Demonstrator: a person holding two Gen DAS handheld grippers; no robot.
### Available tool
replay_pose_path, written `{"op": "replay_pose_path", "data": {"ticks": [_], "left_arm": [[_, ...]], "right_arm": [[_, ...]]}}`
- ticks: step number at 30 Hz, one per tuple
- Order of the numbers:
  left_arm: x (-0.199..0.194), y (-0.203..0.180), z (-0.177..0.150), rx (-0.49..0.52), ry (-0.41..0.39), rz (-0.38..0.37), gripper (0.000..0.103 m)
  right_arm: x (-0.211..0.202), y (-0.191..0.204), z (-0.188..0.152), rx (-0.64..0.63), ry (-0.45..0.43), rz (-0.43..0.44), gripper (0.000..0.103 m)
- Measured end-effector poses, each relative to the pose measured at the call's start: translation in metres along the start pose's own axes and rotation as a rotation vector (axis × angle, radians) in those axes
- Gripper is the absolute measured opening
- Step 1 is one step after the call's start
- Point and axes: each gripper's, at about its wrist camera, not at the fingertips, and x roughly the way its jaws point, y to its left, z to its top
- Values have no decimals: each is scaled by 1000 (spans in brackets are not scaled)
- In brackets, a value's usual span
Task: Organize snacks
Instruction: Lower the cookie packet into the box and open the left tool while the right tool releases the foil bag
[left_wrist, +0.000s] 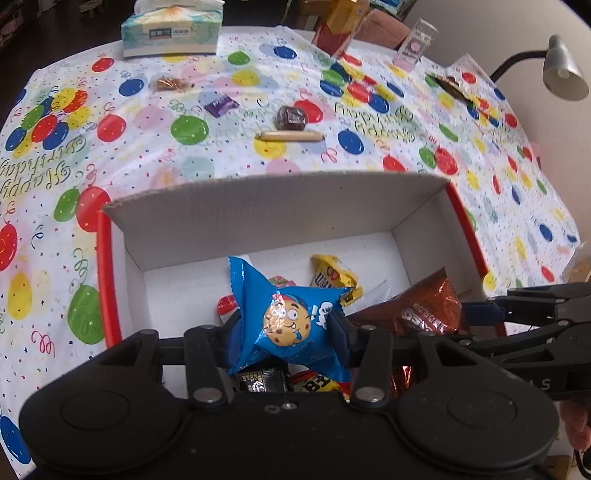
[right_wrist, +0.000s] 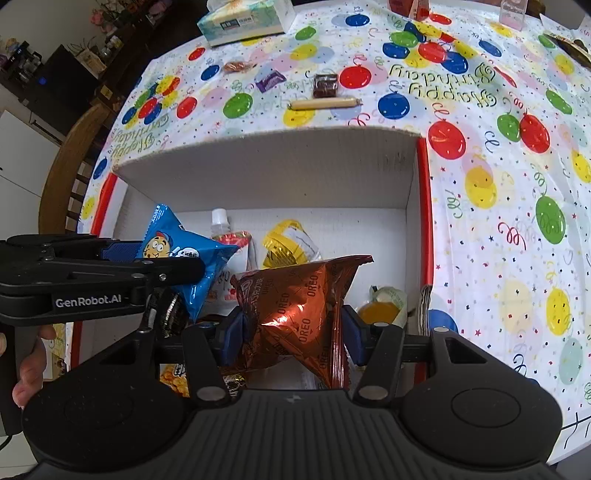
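Left gripper (left_wrist: 284, 328) clamps blue cookie packet (left_wrist: 291, 317) | right gripper (right_wrist: 291, 332) clamps Oreo bag (right_wrist: 303, 306) | both above box (right_wrist: 273, 170)

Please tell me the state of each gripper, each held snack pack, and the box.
Left gripper: shut on the blue cookie pack.
Blue cookie pack: sealed, held over the box.
Right gripper: shut on the brown Oreo bag.
Brown Oreo bag: sealed, crinkled, held over the box.
White cardboard box with red rim: open, snacks inside.
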Motion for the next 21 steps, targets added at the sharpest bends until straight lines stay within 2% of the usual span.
{"op": "replay_pose_path", "data": {"ticks": [16, 21], "left_arm": [[14, 0, -6, -9, 41, 12, 46], [12, 1, -8, -19, 34, 14, 52]], "right_arm": [[3, 2, -7, -29, 12, 0, 59], [-2, 2, -8, -40, -2, -7, 61]]}}
